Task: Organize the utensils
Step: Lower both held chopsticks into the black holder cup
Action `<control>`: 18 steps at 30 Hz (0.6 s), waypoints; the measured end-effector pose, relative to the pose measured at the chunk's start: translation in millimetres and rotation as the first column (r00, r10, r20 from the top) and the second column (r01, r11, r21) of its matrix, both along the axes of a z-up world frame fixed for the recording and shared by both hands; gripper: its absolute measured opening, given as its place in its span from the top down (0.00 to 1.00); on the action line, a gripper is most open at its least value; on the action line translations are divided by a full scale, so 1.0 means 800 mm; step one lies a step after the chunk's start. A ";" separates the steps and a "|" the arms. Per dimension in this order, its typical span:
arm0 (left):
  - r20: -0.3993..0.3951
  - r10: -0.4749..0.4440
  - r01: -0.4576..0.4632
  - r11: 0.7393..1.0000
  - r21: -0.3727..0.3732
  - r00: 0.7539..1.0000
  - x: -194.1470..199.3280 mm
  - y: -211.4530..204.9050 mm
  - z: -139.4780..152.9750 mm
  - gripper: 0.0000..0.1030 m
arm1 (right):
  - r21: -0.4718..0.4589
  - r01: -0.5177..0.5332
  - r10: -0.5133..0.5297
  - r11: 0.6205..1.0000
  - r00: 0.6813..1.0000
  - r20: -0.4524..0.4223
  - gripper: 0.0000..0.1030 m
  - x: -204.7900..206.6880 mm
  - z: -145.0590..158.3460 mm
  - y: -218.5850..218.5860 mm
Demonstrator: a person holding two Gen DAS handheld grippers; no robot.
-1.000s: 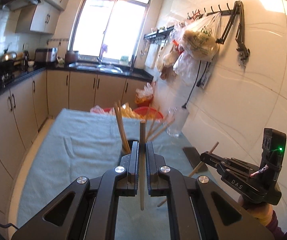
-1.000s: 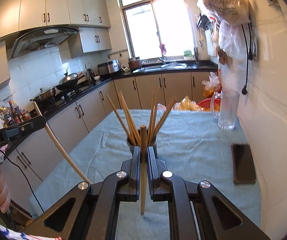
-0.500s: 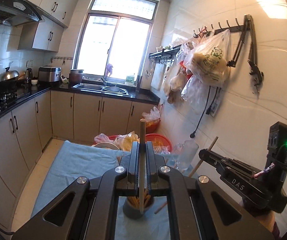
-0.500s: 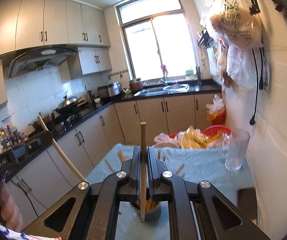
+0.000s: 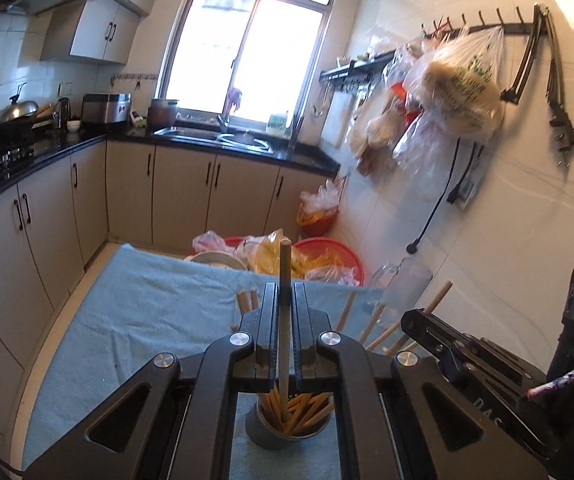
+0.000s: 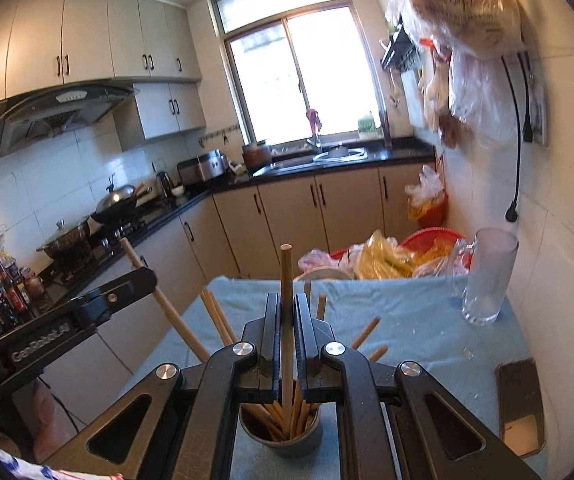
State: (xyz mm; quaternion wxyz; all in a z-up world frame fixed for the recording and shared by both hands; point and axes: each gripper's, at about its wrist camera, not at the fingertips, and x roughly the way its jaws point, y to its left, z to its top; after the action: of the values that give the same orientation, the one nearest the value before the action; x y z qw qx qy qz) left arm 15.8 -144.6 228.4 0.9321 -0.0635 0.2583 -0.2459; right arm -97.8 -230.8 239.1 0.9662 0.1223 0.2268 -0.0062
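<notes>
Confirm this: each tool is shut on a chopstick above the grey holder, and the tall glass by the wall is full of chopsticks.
One detail is wrong. The tall glass by the wall is empty, as the right wrist view shows. The chopsticks stand in the grey holder. The rest holds: the left tool and right tool are each shut on a chopstick above it.

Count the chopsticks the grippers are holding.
2: one chopstick clamped upright in the left gripper, another in the right gripper, both over the cup. Those standing in the cup are not counted.
</notes>
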 end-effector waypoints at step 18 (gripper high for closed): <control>0.004 -0.012 0.011 0.998 0.067 1.000 -0.019 0.002 -0.026 0.94 | 0.036 -0.012 0.016 0.999 0.996 -0.090 0.93 0.008 -0.051 -0.004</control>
State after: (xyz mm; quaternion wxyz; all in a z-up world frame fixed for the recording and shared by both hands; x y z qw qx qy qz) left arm 0.5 -143.1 207.3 0.9329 -0.0302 0.2647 -0.2425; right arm -91.1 -234.1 198.1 0.9526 0.1374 0.2713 -0.0009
